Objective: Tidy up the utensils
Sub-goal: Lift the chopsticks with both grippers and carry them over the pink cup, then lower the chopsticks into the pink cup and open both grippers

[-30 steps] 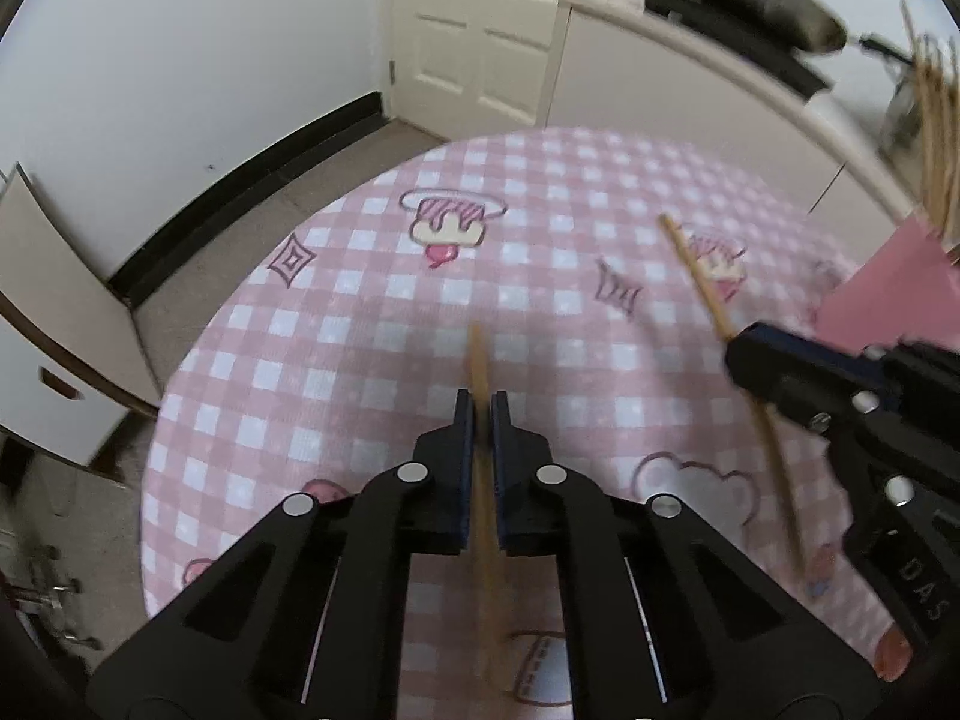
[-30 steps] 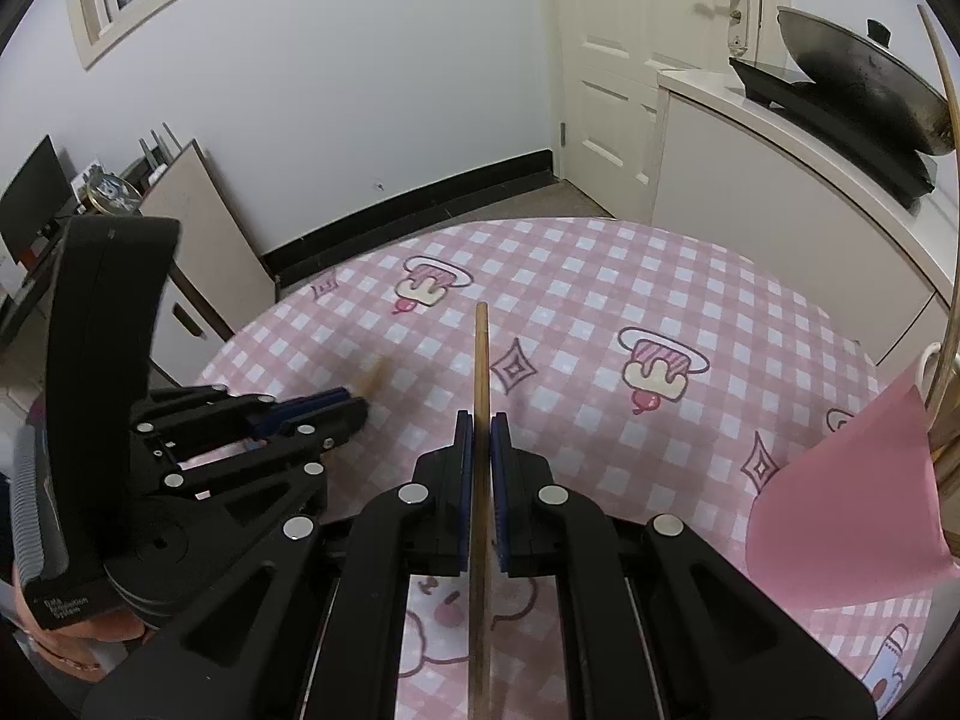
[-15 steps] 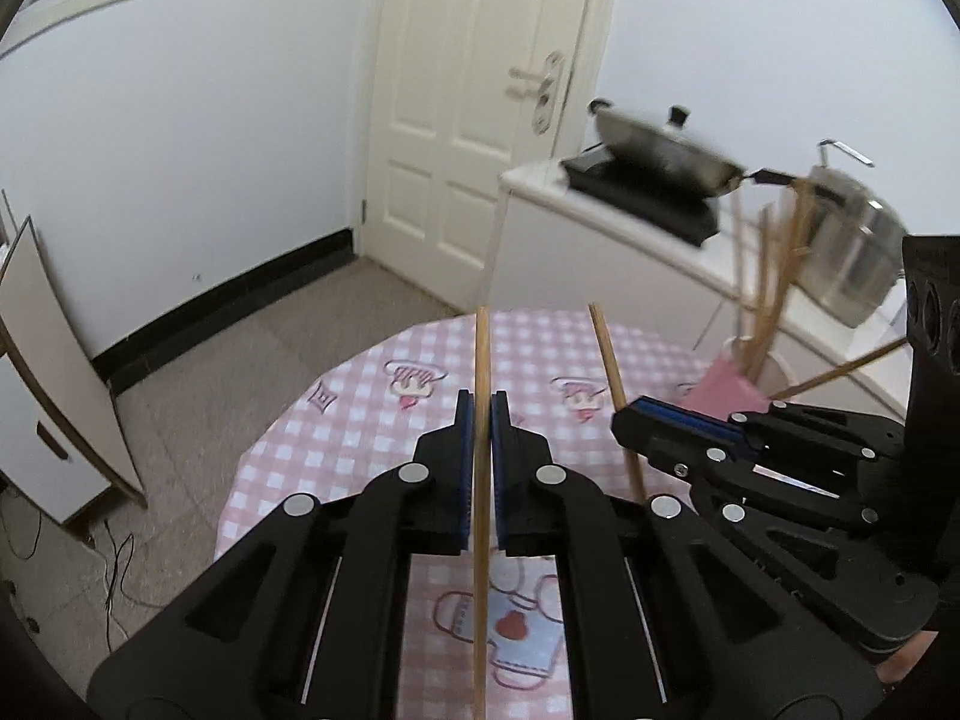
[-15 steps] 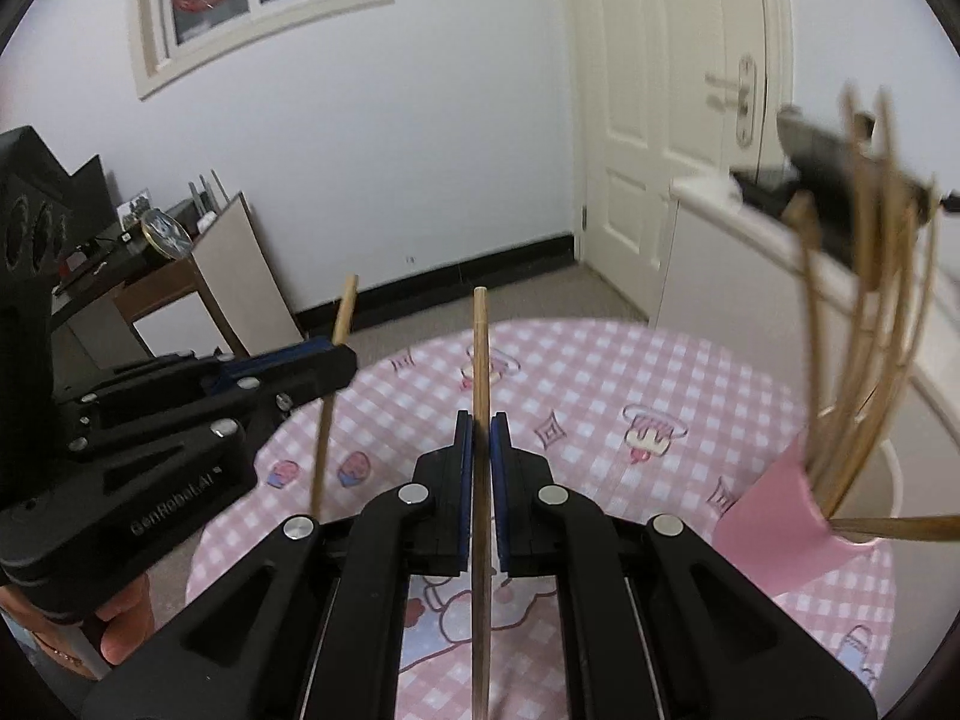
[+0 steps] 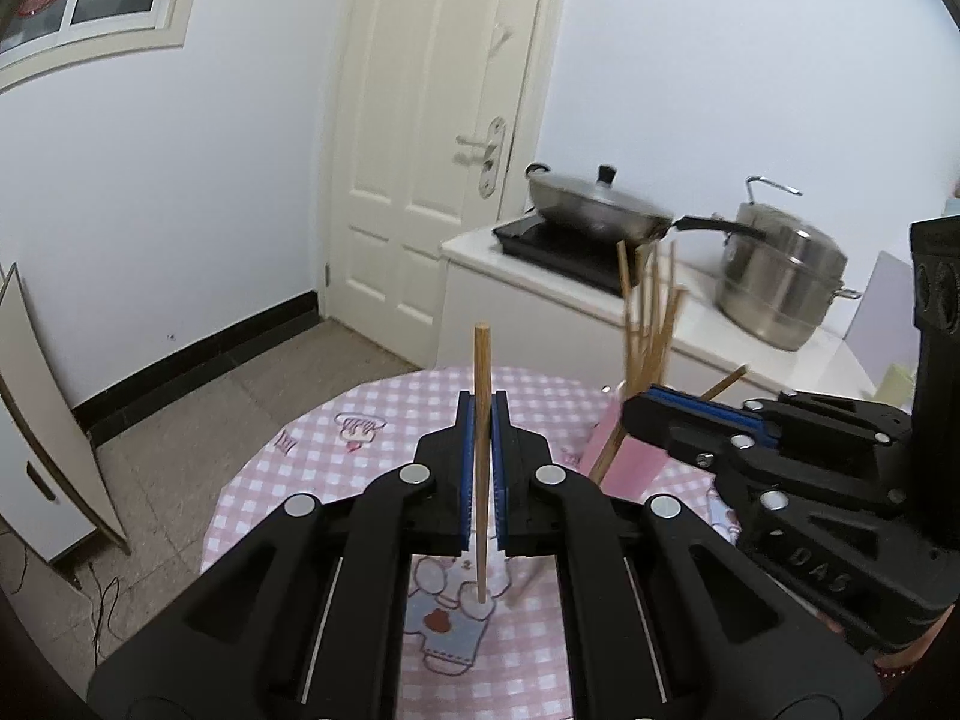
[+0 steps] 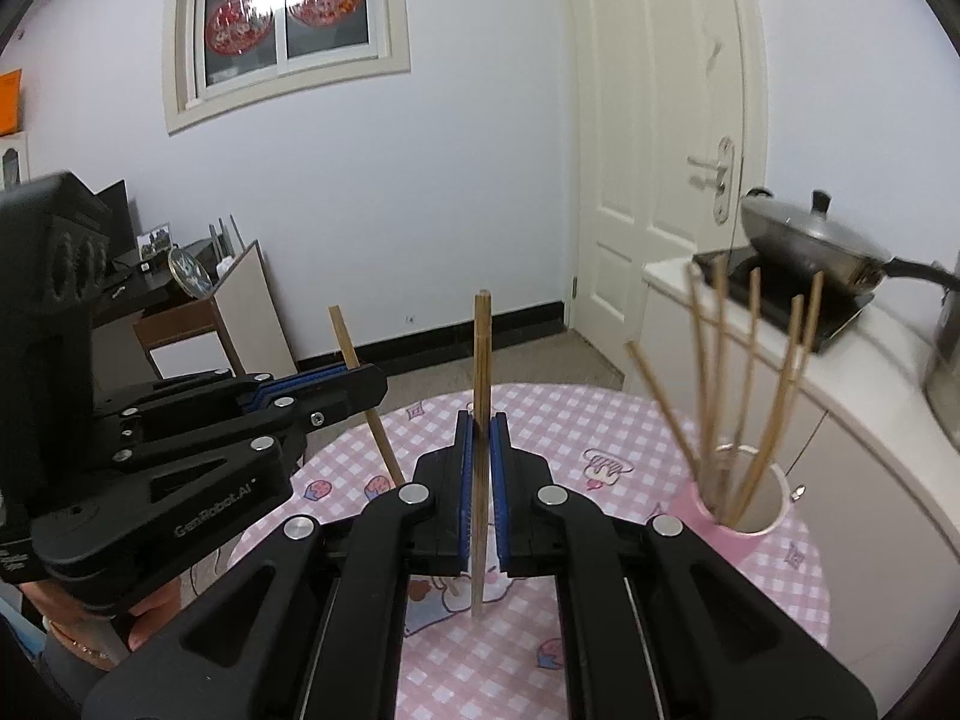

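- Both of your hands have come up off the surface (image 6: pixel 600 438) since a second ago: back then each camera looked down at the pink checked cloth, and now each looks out across the room at the door and the stove.
- Your left gripper (image 5: pixel 482 420) has its jaws closed on a wooden chopstick (image 5: pixel 480 456), which stands upright between them, its top above the fingertips and its lower end hanging clear over the cloth.
- Your right gripper (image 6: pixel 480 438) is the same: jaws clamped on a second chopstick (image 6: pixel 480 444), upright and lifted clear.
- A second ago the two chopsticks were down at the cloth inside the closed jaws; now both are in the air. I judge the pick-up done and the carry begun.
- The pink cup (image 6: pixel 750 504) has come fully into the right camera's sight; before, only its pink side showed at the frame's edge. It stands near the edge of the surface closest to the white counter, with several chopsticks already fanned out in it.
- In the left view your right gripper (image 5: pixel 636 414) sits in front of the cup, so the mouth is hidden from that side.
- The likely next move is to bring each chopstick over the cup's open mouth; the sticks already leaning there may get in the way.
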Tool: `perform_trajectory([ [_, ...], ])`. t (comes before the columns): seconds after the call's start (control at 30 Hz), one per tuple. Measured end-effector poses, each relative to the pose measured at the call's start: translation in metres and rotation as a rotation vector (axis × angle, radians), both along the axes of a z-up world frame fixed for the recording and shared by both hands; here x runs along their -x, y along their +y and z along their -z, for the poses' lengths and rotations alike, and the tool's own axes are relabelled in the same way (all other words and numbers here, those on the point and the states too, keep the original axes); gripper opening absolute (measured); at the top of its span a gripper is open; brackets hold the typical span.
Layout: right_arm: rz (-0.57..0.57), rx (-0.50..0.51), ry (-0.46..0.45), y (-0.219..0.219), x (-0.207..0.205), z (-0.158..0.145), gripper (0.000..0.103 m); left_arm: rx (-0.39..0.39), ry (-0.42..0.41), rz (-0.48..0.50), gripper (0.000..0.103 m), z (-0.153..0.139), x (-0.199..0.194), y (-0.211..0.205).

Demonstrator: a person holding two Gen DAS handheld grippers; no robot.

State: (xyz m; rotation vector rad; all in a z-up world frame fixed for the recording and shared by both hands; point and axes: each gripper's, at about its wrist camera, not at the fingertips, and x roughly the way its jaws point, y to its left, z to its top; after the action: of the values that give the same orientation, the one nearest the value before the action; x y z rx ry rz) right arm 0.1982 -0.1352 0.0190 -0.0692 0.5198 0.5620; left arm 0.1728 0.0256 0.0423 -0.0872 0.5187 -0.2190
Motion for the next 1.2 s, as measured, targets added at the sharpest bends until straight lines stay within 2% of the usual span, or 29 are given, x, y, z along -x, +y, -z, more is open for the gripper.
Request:
perform_trajectory([
  [0.4, 0.077, -0.028, -0.104, -0.063, 0.016, -0.050, 0.004, 0.070, -0.095, 0.072, 0.005, -0.035, -0.004, -0.034],
  [0.6, 0.150, -0.061, -0.118, -0.099, 0.009, -0.064, 0.004, 0.091, -0.141, 0.117, 0.005, -0.047, -0.010, -0.062],
  [0.87, 0.203, -0.108, -0.168, -0.136, 0.016, -0.087, 0.004, 0.119, -0.192, 0.118, 0.005, -0.066, -0.025, -0.080],
  [1.03, 0.264, -0.097, -0.203, -0.149, 0.008, -0.090, 0.004, 0.142, -0.208, 0.110, 0.005, -0.071, -0.033, -0.092],
  [1.2, 0.270, -0.099, -0.194, -0.148, -0.004, -0.079, 0.004, 0.121, -0.264, 0.096, 0.005, -0.077, -0.036, -0.105],
])
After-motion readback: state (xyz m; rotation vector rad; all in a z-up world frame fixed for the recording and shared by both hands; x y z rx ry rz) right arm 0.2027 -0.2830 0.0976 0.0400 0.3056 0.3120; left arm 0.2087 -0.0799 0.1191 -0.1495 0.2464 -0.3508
